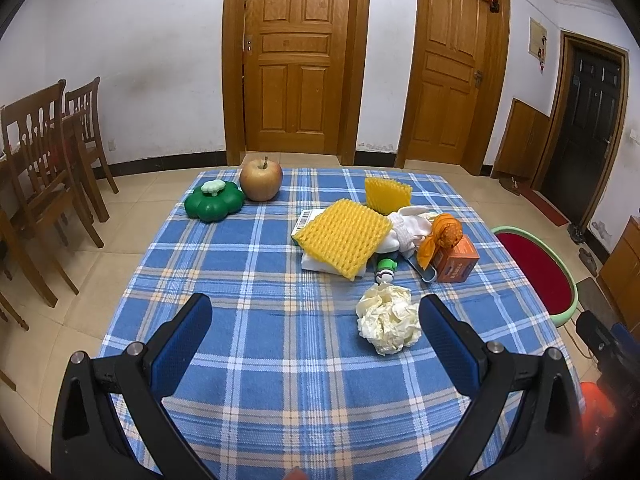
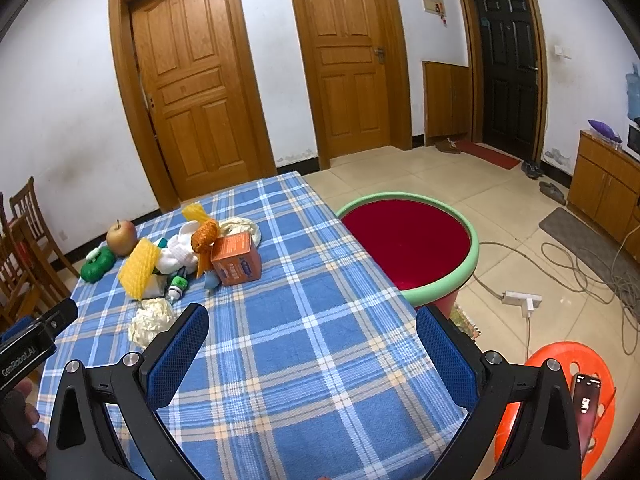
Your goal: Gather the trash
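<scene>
On the table (image 1: 280, 360), the paper wad (image 1: 389, 318) lies before the trash pile (image 1: 360, 236); the basin (image 2: 404, 244) stands right.

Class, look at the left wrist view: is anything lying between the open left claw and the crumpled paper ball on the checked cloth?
Nothing visible does. The left claw is open, and only bare blue checked tablecloth lies between it and the crumpled paper ball, which sits just inside its right finger.

We see a wide bare stretch of checked tablecloth (image 1: 260, 320) before both grippers, open to pass. The crumpled paper ball (image 1: 389, 318) lies just beside the left gripper's right finger; behind it the litter heap (foam nets, orange box (image 1: 456, 259)) blocks the way.
</scene>
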{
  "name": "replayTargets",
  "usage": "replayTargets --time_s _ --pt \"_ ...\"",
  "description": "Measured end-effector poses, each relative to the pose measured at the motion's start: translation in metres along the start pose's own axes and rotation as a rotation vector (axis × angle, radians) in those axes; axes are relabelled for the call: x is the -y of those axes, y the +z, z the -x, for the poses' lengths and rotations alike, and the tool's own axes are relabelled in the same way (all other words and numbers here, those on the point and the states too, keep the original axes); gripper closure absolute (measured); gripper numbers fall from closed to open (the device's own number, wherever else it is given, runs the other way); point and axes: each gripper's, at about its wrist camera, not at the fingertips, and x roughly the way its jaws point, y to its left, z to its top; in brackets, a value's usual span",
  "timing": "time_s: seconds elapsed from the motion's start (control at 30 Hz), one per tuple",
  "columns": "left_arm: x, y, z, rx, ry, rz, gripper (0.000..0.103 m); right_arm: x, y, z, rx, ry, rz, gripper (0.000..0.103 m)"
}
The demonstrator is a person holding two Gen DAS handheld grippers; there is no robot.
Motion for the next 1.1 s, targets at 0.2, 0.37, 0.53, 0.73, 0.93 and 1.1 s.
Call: replayTargets --time_s 0.2,0.37,0.53,0.73,0.93,1.1 --pt "-0.001 0.006 -0.005 -0.010 0.002 -0.005 0.002 -0.001 0.001 -0.001 -0.008 -0.002 0.000 0.000" --pt "-0.006 0.013 -0.014 -0.013 0.015 -0.019 0.002 -0.001 0.005 -0.009 -0.026 -0.001 0.007 0.000" --pt "-0.020 0.027 -0.032 -0.018 0.048 -0.035 0.002 -0.006 0.011 -0.025 -0.049 0.009 0.018 0.000" --pt "-0.039 0.043 -0.063 -0.057 0.073 -0.016 0.002 -0.019 0.022 -0.051 -0.097 0.034 0.023 0.000" --pt "-0.038 0.056 -0.097 -0.101 0.024 -0.017 0.002 -0.037 0.036 -0.075 -0.116 0.041 0.050 0.000" --pt "-0.024 0.060 -0.119 -0.130 -0.060 -0.045 0.002 -0.047 0.049 -0.090 -0.118 0.041 0.048 0.000"
